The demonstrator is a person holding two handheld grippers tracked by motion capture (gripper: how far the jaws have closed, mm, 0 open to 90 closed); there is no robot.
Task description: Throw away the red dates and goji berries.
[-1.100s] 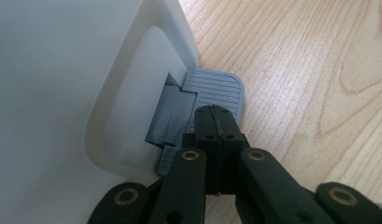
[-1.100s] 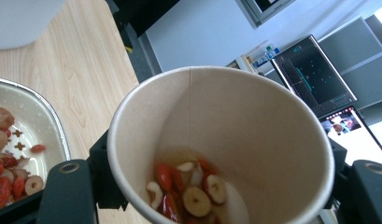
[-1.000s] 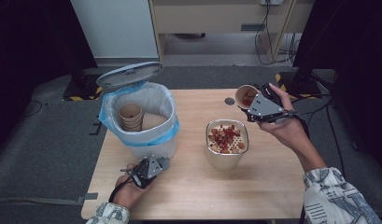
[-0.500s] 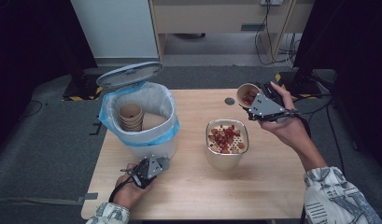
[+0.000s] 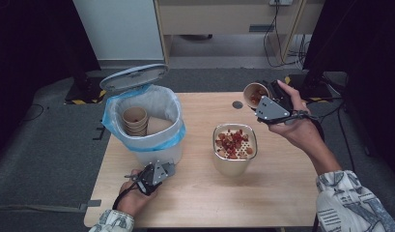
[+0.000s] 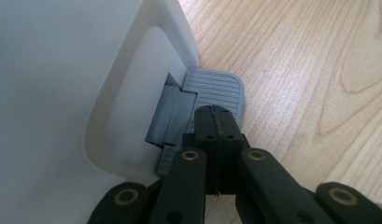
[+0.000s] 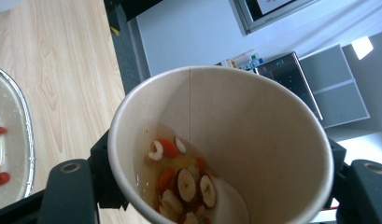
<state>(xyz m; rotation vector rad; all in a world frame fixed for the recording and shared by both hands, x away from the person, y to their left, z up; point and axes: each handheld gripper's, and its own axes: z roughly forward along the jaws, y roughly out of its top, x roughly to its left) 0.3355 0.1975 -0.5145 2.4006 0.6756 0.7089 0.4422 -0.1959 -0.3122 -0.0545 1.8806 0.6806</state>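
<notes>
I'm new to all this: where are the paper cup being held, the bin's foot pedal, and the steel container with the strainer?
paper cup (image 7: 254, 140), right gripper view, inner wall.
foot pedal (image 6: 216, 88), left gripper view, ribbed top.
steel container (image 5: 231, 166), high view, front wall.

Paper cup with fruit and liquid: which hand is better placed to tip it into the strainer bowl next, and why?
Right. The right gripper already clamps the paper cup beside the strainer bowl; the left gripper presses the bin pedal.

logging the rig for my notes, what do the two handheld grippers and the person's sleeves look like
Both grippers, left gripper and right gripper, are black, each topped by a grey three-cornered plate, with a black cable trailing. Their black fingers hang on linkage arms with brass-coloured pivot pins. The sleeves are pale with a dark print.
</notes>
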